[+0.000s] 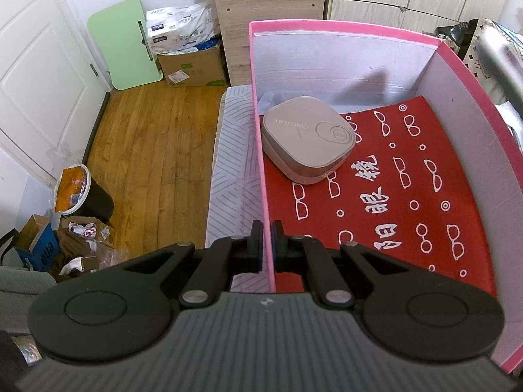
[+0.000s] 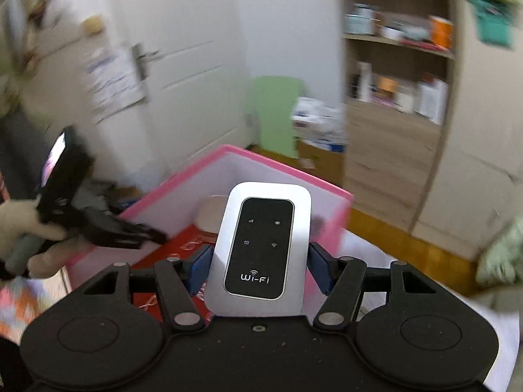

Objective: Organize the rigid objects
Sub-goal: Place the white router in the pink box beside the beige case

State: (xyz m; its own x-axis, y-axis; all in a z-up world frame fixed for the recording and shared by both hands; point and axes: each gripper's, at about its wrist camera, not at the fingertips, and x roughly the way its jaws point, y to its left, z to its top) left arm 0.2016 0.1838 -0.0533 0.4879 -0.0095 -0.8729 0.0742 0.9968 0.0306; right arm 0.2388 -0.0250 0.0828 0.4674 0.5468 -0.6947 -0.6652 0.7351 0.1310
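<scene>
a bedroom, mid-tidy: my left gripper point(image 1: 268, 240) is clamped tight on the near side wall of the pink box point(image 1: 343, 27), one finger outside the thin pink edge and one inside, the pads pressed flat to the cardboard with almost no gap between them. inside the box, a red cloth printed with white spectacles point(image 1: 376, 196) covers the floor, and a rounded taupe case point(image 1: 309, 138) lies on it in the far left corner, close against the wall i hold. the box sits on a bed with a pale striped cover point(image 1: 230, 163); beyond it are the wooden floor point(image 1: 153, 150), a green folding board point(image 1: 126, 44) propped against the wall and a black bin point(image 1: 86, 196). my right gripper point(image 2: 258, 263) holds a white pocket wi-fi router point(image 2: 260, 248) between its blue pads point(image 2: 199, 266), jaws set about half wide and pressing the router's two long sides, its black face up and its length running along the fingers. the router hangs above the near part of the pink box, whose corner shows behind it. the room around it is blurred; at left, a hand point(image 2: 29, 225) grips my other black gripper at the box wall.
</scene>
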